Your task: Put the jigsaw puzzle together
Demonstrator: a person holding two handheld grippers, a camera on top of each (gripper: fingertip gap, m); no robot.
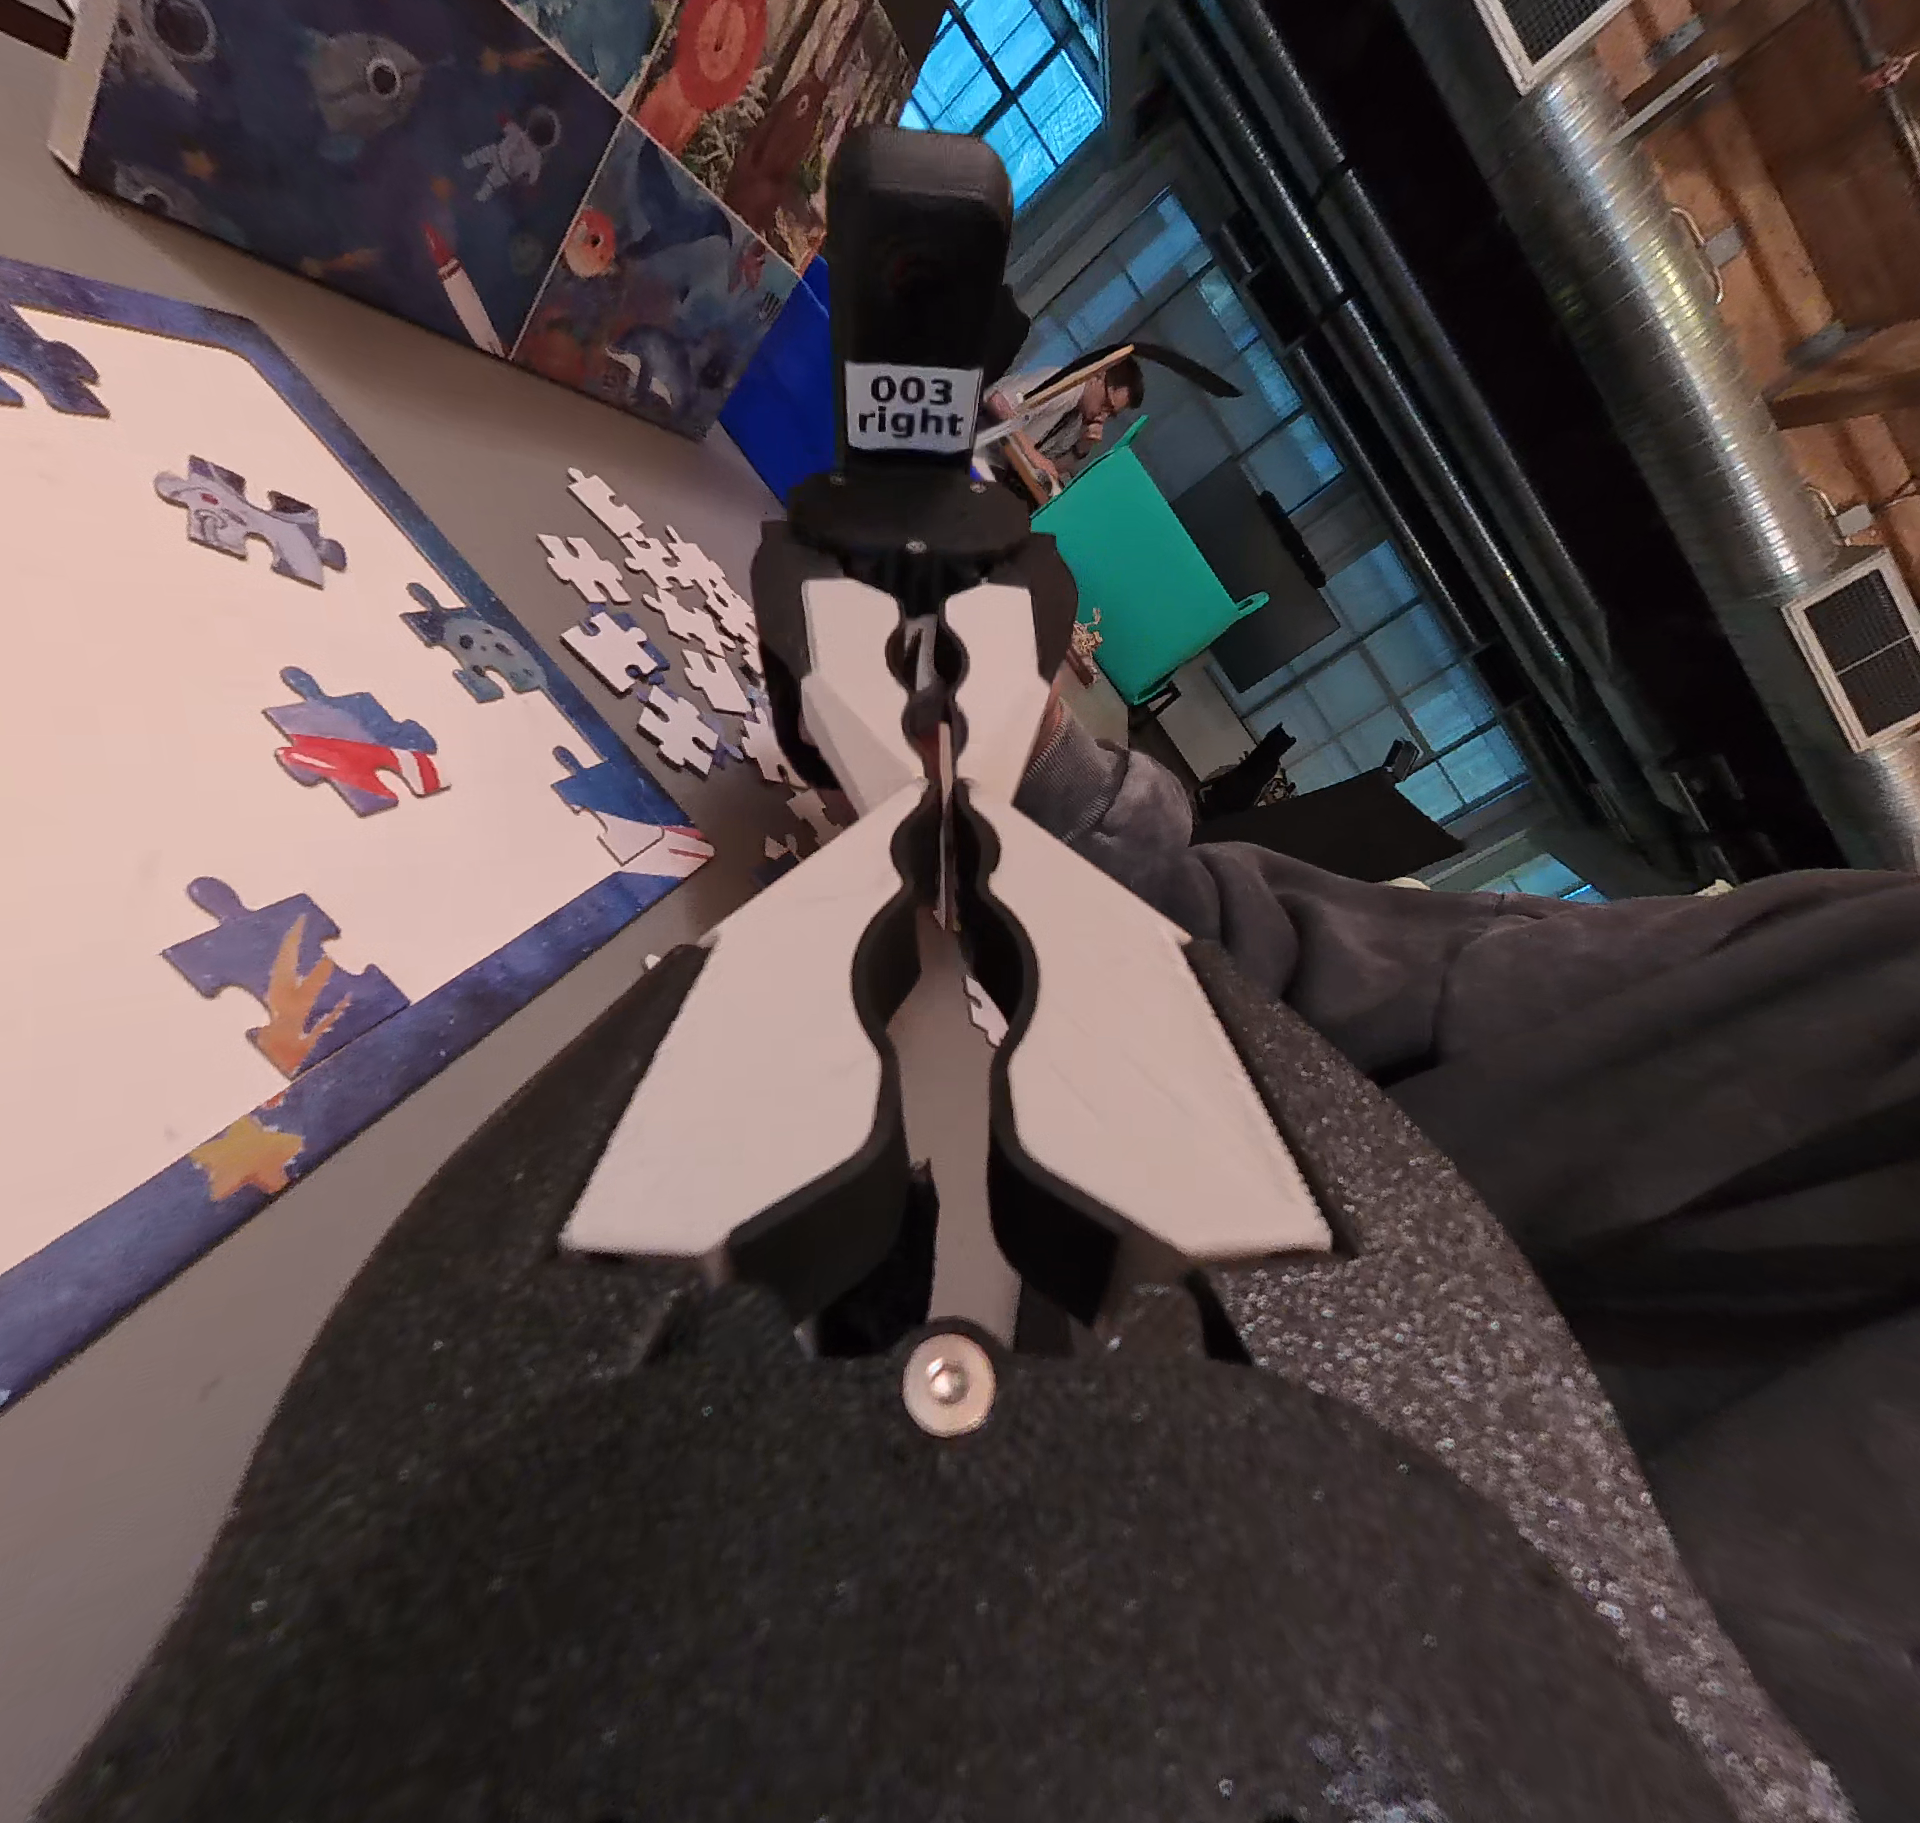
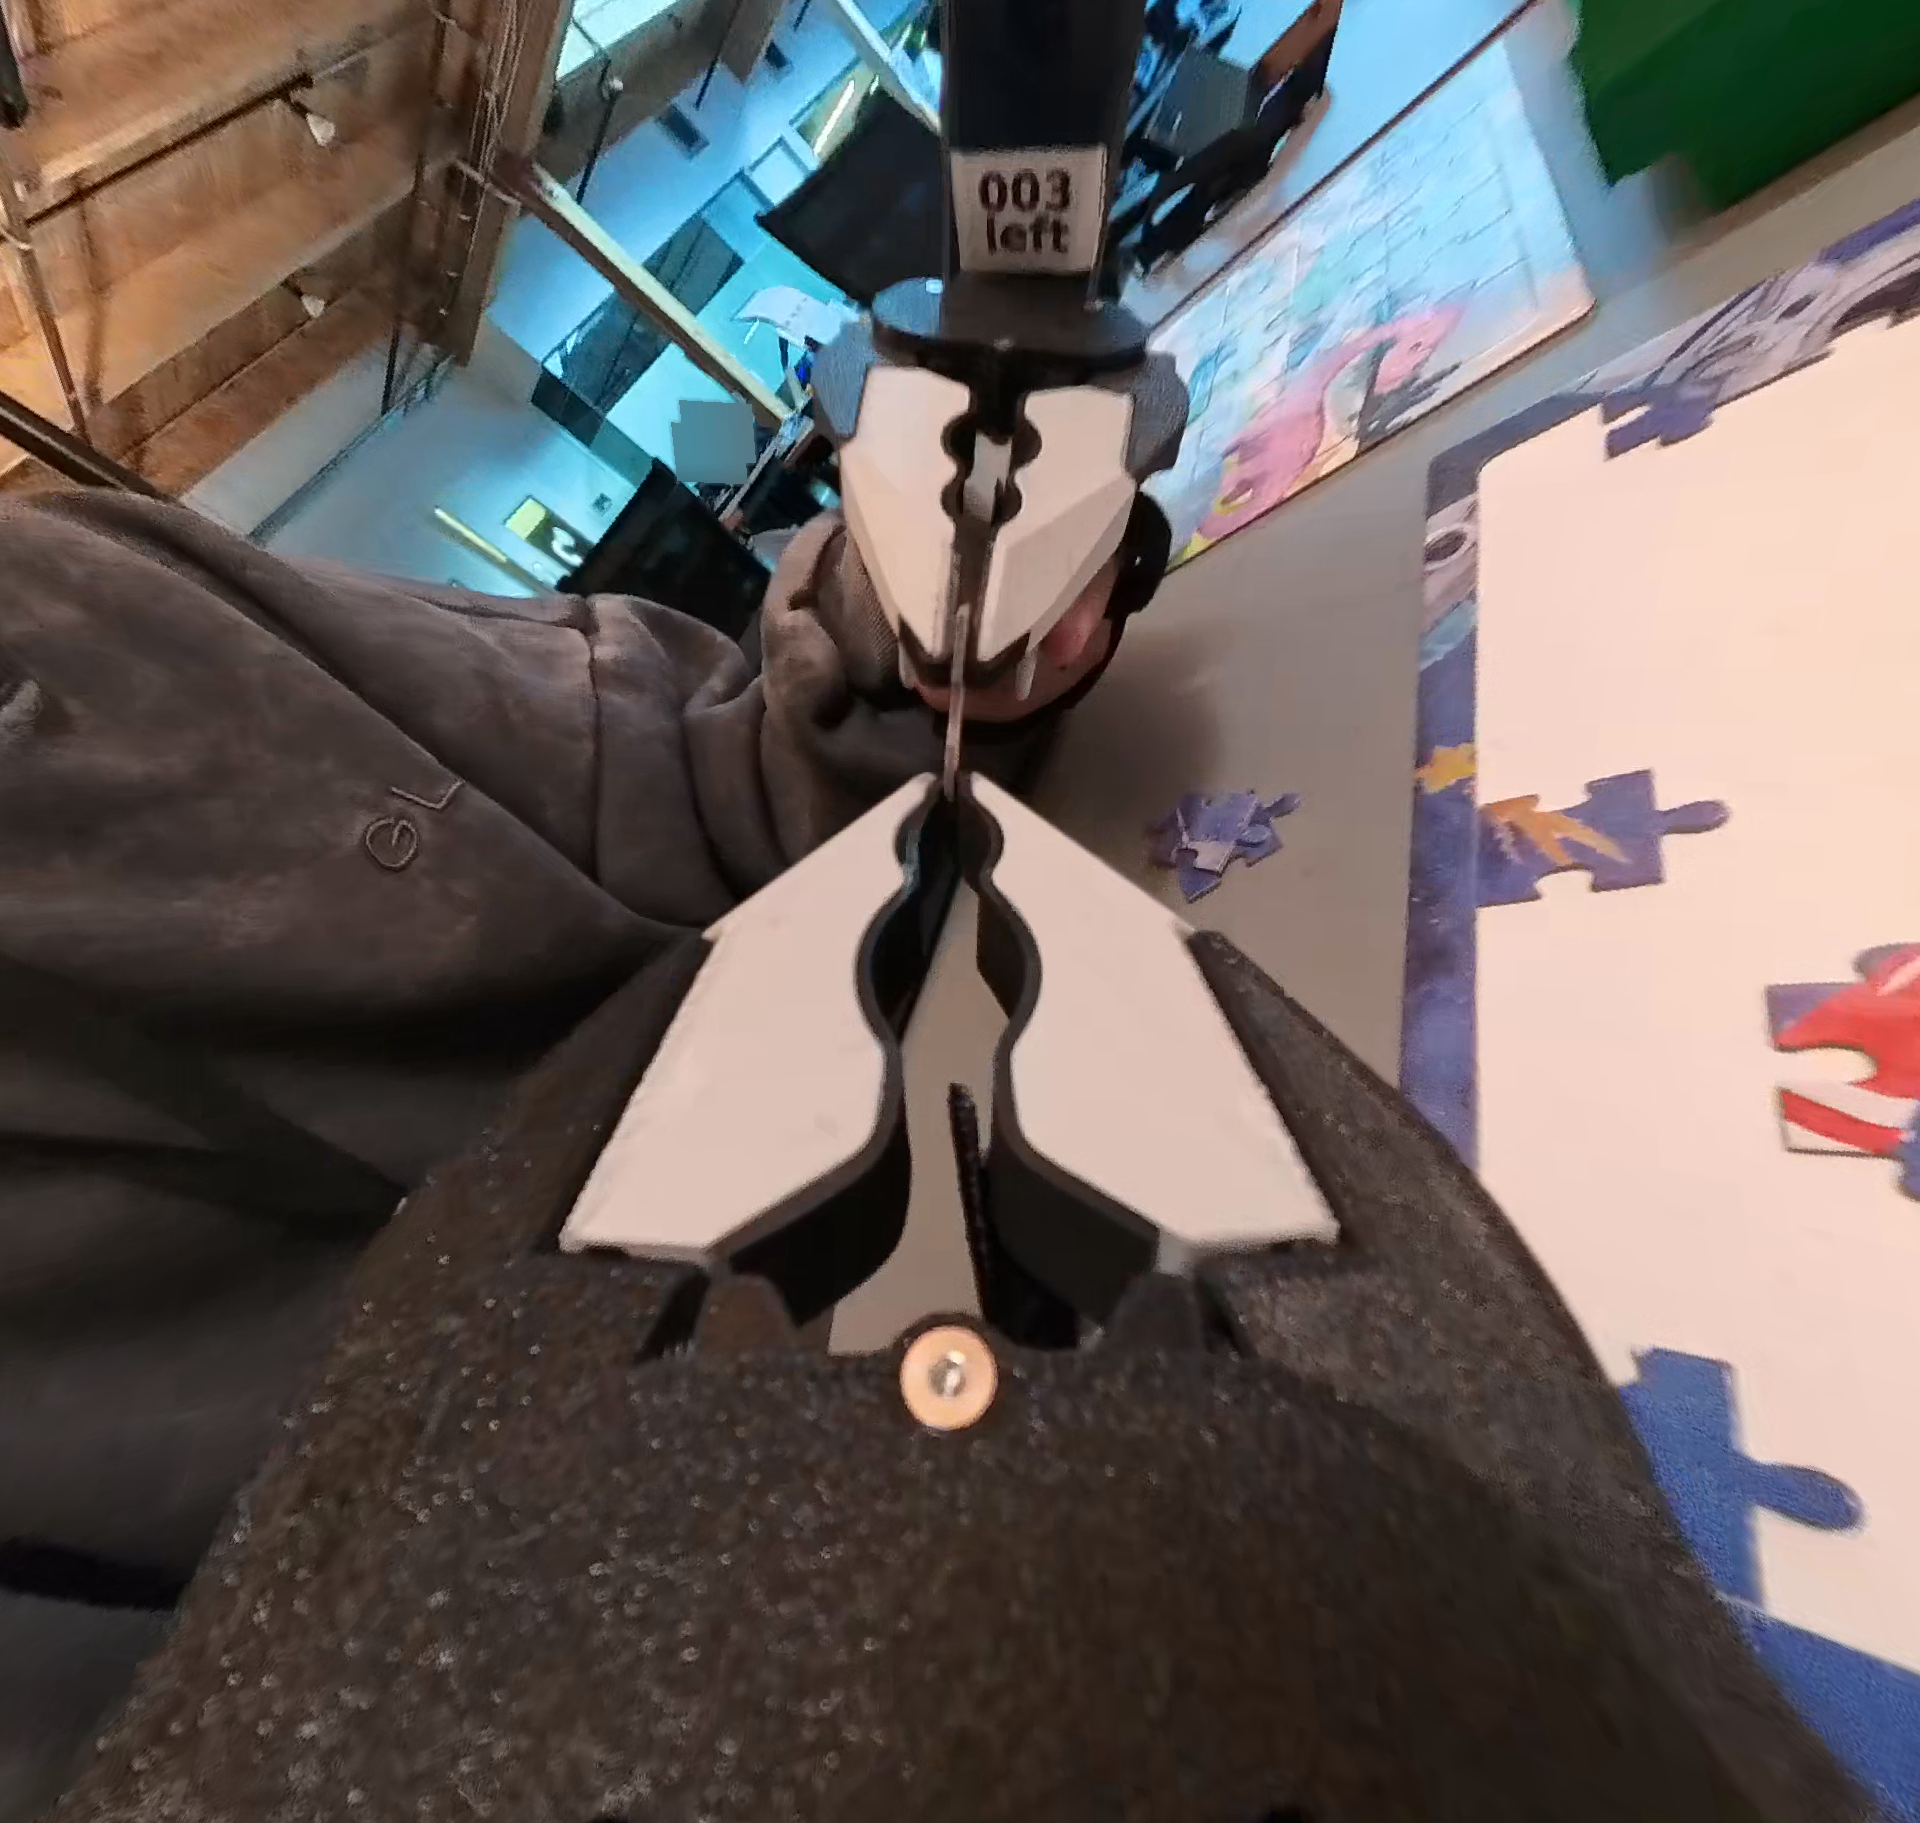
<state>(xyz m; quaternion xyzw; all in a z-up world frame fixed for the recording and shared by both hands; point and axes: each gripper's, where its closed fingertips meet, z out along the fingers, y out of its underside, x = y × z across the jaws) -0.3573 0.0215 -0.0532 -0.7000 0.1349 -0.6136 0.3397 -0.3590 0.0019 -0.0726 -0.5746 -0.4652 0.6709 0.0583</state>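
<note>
My two grippers face each other tip to tip above the table, in front of a person's dark grey sleeve. My left gripper (image 1: 940, 805) and my right gripper (image 2: 948, 788) are both shut on one thin puzzle piece (image 2: 956, 713), seen edge-on and bridging the two. The right gripper (image 1: 925, 755) shows opposite in the left wrist view, the left gripper (image 2: 962, 659) in the right wrist view. The puzzle tray (image 1: 114, 568), white with a blue border, lies to the left. It holds several separate coloured pieces, such as a red rocket piece (image 1: 353, 750).
A pile of face-down white pieces (image 1: 675, 620) lies by the tray's far corner. A picture-covered puzzle box (image 1: 364, 111) stands behind the tray. A loose blue piece (image 2: 1221, 838) lies on the grey table beside the tray (image 2: 1662, 630). A colourful finished puzzle (image 2: 1403, 267) and a green box (image 2: 1766, 28) sit farther off. Less than 4 cm separates the two grippers' tips.
</note>
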